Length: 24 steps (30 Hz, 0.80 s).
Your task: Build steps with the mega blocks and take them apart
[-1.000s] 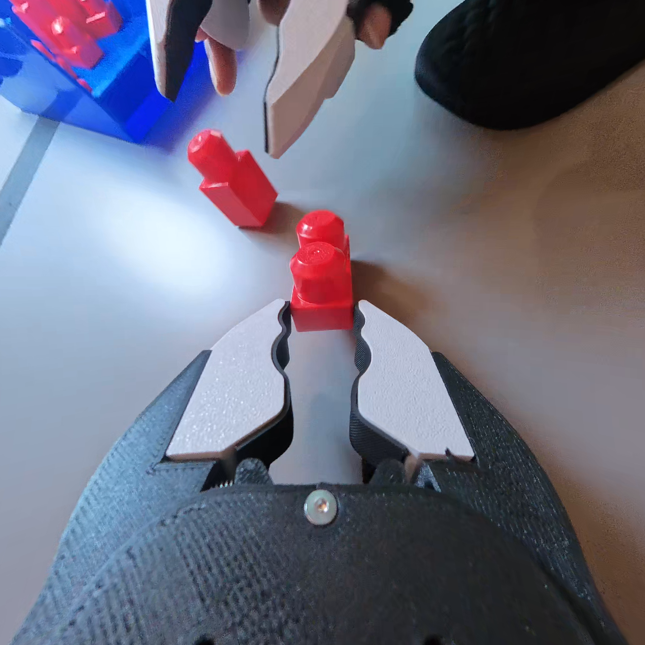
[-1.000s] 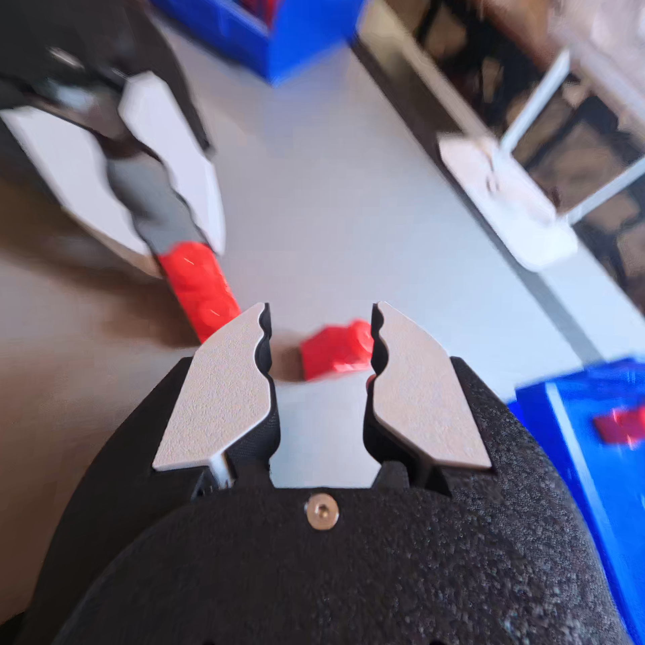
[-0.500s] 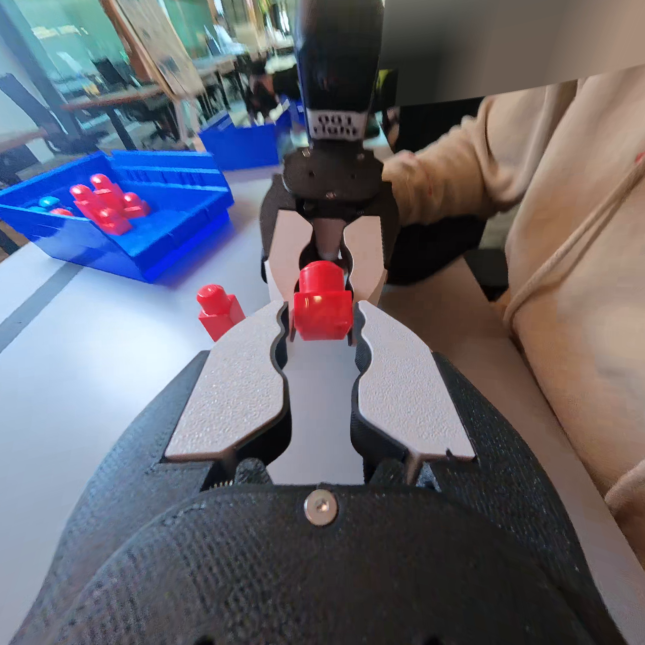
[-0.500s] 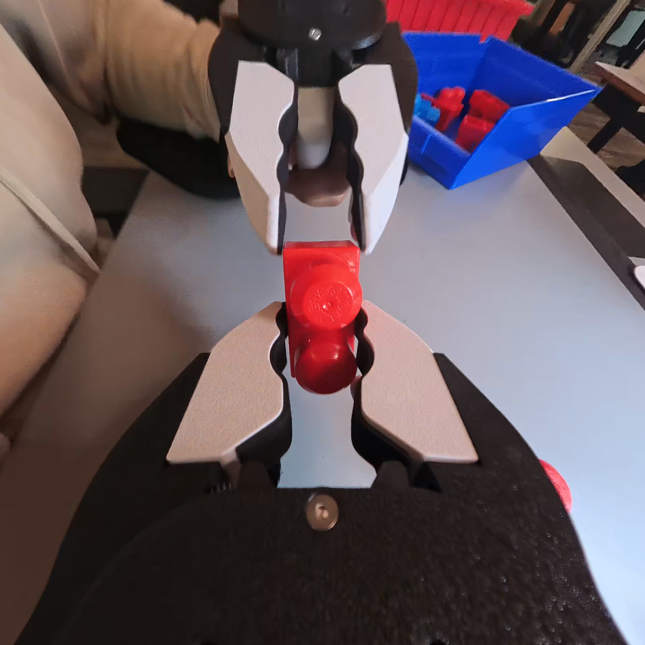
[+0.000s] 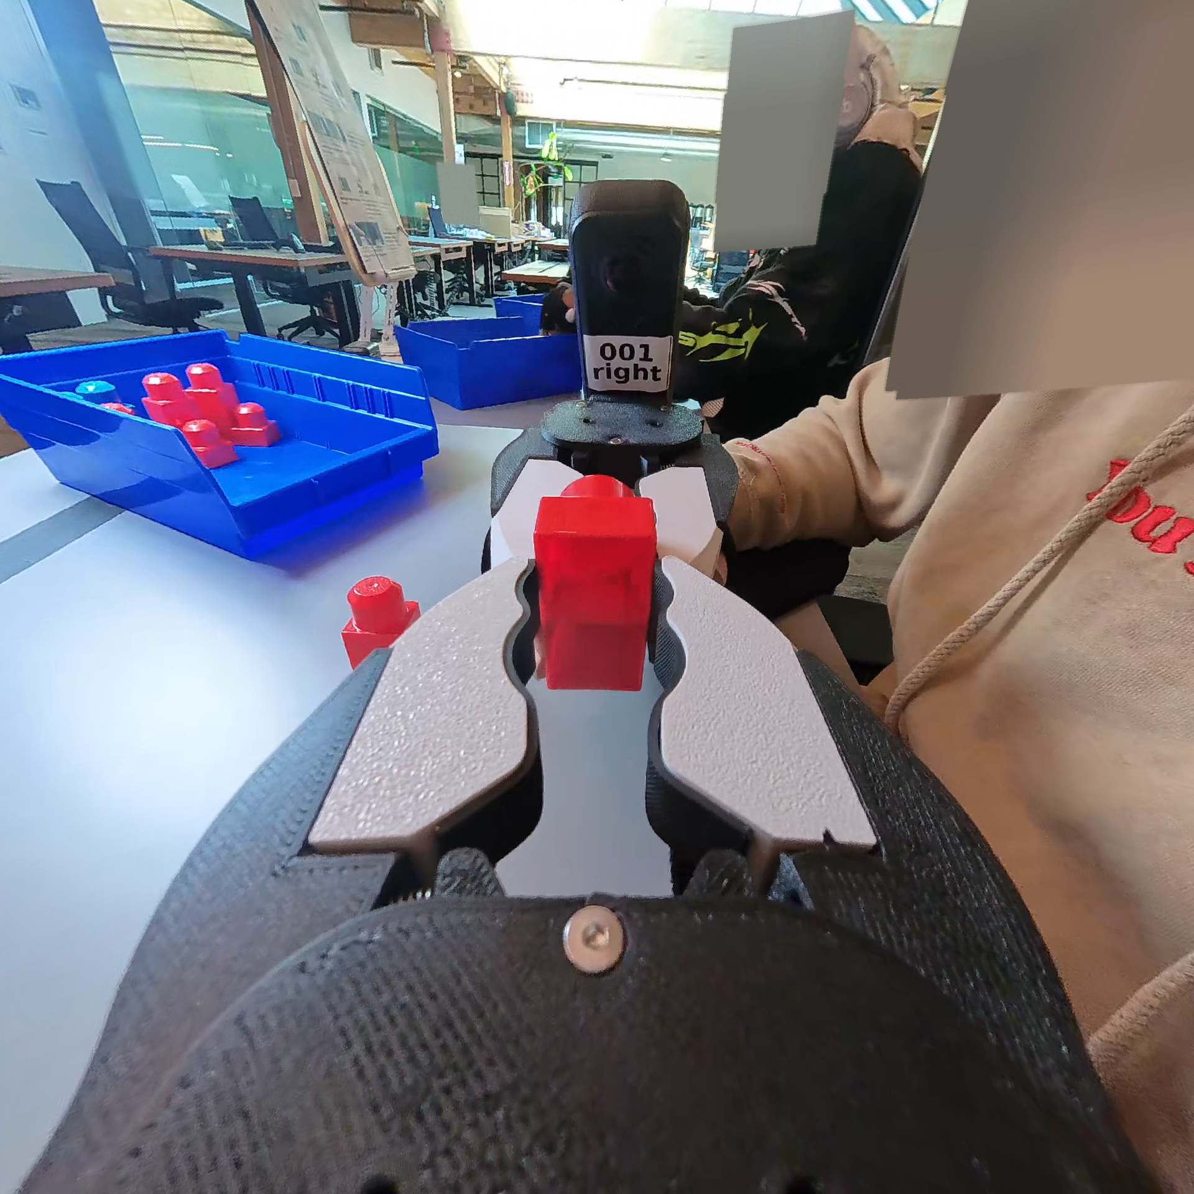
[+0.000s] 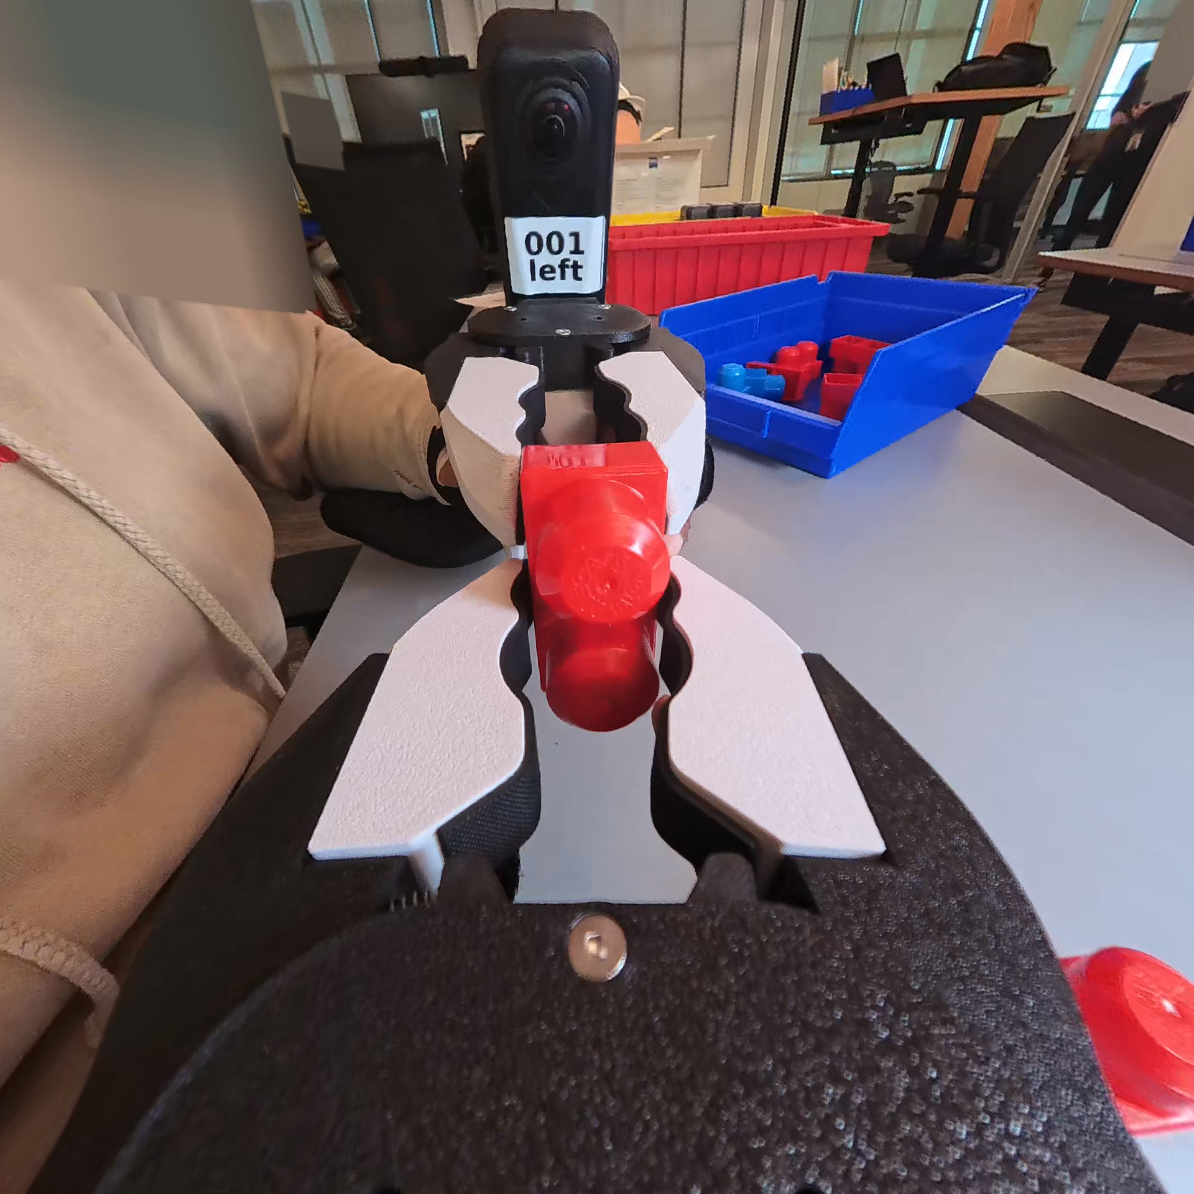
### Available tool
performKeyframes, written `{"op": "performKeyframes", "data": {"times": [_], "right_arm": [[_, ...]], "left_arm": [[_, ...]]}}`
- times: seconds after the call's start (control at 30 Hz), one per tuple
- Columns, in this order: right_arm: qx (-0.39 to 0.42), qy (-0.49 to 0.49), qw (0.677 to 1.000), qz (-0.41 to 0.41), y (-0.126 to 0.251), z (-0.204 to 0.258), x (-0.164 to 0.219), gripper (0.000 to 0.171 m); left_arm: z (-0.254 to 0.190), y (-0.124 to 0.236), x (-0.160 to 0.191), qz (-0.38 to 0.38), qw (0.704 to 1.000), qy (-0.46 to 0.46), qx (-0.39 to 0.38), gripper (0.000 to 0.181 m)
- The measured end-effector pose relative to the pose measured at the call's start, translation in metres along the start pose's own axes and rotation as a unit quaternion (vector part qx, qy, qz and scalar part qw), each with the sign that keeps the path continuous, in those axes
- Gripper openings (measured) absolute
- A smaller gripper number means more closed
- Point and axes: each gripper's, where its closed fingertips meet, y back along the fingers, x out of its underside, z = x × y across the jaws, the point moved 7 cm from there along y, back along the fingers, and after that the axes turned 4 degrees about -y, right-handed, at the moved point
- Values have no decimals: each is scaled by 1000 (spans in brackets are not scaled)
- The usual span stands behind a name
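The left hand-held gripper (image 5: 591,620) and the right hand-held gripper (image 6: 597,636) meet tip to tip above the pale grey surface (image 5: 129,711), each clamped on a red mega block. In the left wrist view, the left one's white fingers (image 5: 446,711) close on the sides of a red block (image 5: 594,652), and a second red block (image 5: 594,536) sits directly ahead of it, pressed against it, with its stud pointing away toward the right hand-held gripper beyond. From the right wrist view the same pair appears stud-on: the near block's rounded stud points back between the right fingers (image 6: 743,730), while the far block is pinched at the left one's tips (whether the two blocks are fully seated together cannot be told).

A loose red block (image 5: 375,620) stands upright on the surface just left of the left hand-held gripper's fingers. Farther ahead and to its left a blue bin (image 5: 310,478) holds several red blocks (image 5: 207,413) and one blue piece. A second blue bin lies well ahead of it. A person in a cream hooded top (image 5: 1034,646) sits to the right of the left hand-held gripper.
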Motion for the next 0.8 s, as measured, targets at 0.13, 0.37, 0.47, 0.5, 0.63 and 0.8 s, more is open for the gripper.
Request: {"op": "performKeyframes", "data": {"times": [0.13, 0.37, 0.47, 0.5, 0.63, 0.8], "right_arm": [[-1, 4, 1000, 17, -2, 1, 3, 37], [143, 58, 984, 94, 46, -42, -16, 50], [179, 79, 961, 195, 64, -66, -14, 56], [175, 93, 950, 240, 67, -72, -10, 57], [149, 124, 893, 406, 61, -98, 8, 66], [113, 99, 860, 487, 42, -118, 44, 42]], "left_arm": [[0, 1, 1, 18, 1000, -5, 3, 33], [21, 24, 3, 26, 999, -7, -37, 32], [26, 28, 11, 38, 999, 1, -34, 32], [27, 27, 14, 43, 999, 3, -31, 32], [28, 27, 25, 65, 998, 3, -26, 32], [28, 29, 31, 78, 997, 3, -26, 32]]}}
